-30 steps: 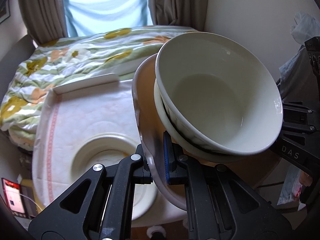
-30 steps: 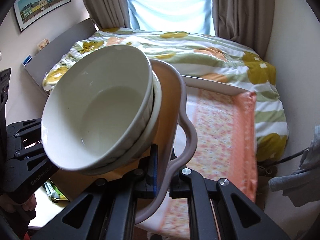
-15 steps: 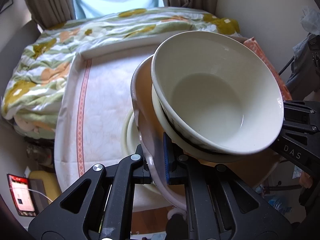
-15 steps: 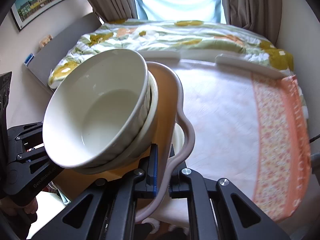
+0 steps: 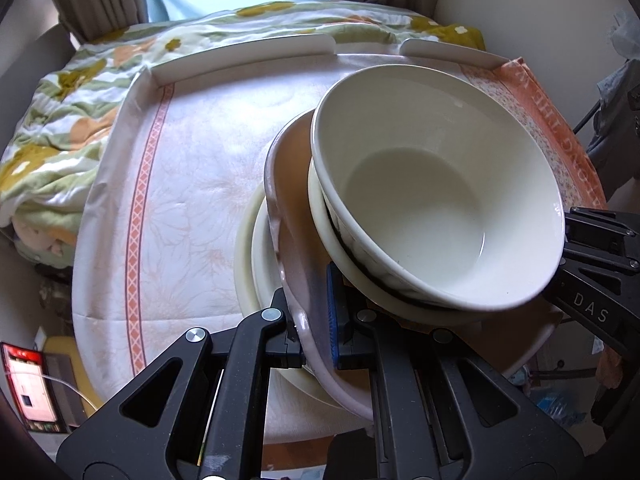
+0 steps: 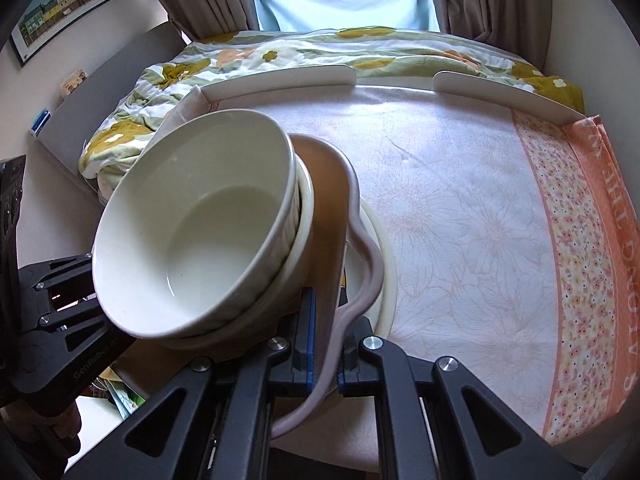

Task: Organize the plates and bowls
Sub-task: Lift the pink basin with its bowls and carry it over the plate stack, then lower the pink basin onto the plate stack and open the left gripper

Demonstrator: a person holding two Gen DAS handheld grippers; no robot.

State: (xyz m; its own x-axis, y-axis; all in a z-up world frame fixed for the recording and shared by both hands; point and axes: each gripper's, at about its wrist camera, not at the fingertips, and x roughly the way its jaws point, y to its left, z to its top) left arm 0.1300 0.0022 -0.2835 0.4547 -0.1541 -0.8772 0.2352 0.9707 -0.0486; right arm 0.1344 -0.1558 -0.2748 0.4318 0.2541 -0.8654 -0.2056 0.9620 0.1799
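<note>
Both grippers hold one wavy-rimmed mauve plate (image 5: pixel 298 280) with an orange inside, from opposite sides. My left gripper (image 5: pixel 314 332) is shut on its left rim. My right gripper (image 6: pixel 324 356) is shut on its right rim (image 6: pixel 362 264). A white bowl (image 5: pixel 436 208) nested in a shallower cream bowl (image 5: pixel 332 248) sits on the plate; both also show in the right wrist view (image 6: pixel 200 232). A cream plate (image 5: pixel 250 268) lies on the table just below the held plate, mostly hidden; its edge shows in the right wrist view (image 6: pixel 386 264).
The table carries a pale floral cloth (image 5: pixel 192 184) with an orange border (image 6: pixel 588 240) and a low white rail (image 5: pixel 244 58) at the back. A bed with a flowered quilt (image 6: pixel 280 50) lies beyond. The other gripper's body (image 5: pixel 600 280) is at the right.
The held plate with the bowls has moved forward and down over the table, now hanging right above the cream plate. Both grips are unchanged.
</note>
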